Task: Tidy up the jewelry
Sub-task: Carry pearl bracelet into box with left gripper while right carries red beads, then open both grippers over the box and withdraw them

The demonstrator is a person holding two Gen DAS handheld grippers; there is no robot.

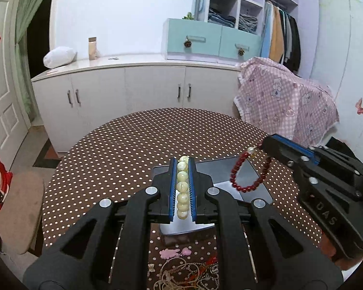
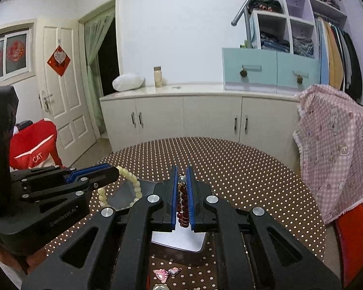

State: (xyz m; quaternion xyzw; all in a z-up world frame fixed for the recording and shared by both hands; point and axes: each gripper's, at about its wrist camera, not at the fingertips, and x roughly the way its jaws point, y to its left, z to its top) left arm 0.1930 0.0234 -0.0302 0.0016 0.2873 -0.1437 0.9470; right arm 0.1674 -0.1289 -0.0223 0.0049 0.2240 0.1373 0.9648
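Observation:
My left gripper [image 1: 182, 160] is shut on a cream bead bracelet [image 1: 183, 188] and holds it above a dark glossy tray [image 1: 254, 181] on the dotted table. My right gripper [image 2: 181, 169] is shut on a dark red bead bracelet [image 2: 183, 205] above the same tray [image 2: 181, 241]. In the left wrist view the right gripper [image 1: 263, 145] enters from the right with the red bracelet [image 1: 244, 178] hanging from it. In the right wrist view the left gripper [image 2: 116, 170] enters from the left with the cream bracelet [image 2: 130, 188] hanging.
A tangle of necklaces and chains [image 1: 188, 275] and pink charms [image 1: 171, 253] lie on the brown polka-dot table [image 1: 133, 145] near its front edge. Pink charms [image 2: 165, 272] also show in the right wrist view. A pink checked cloth [image 1: 285, 101] hangs at the right.

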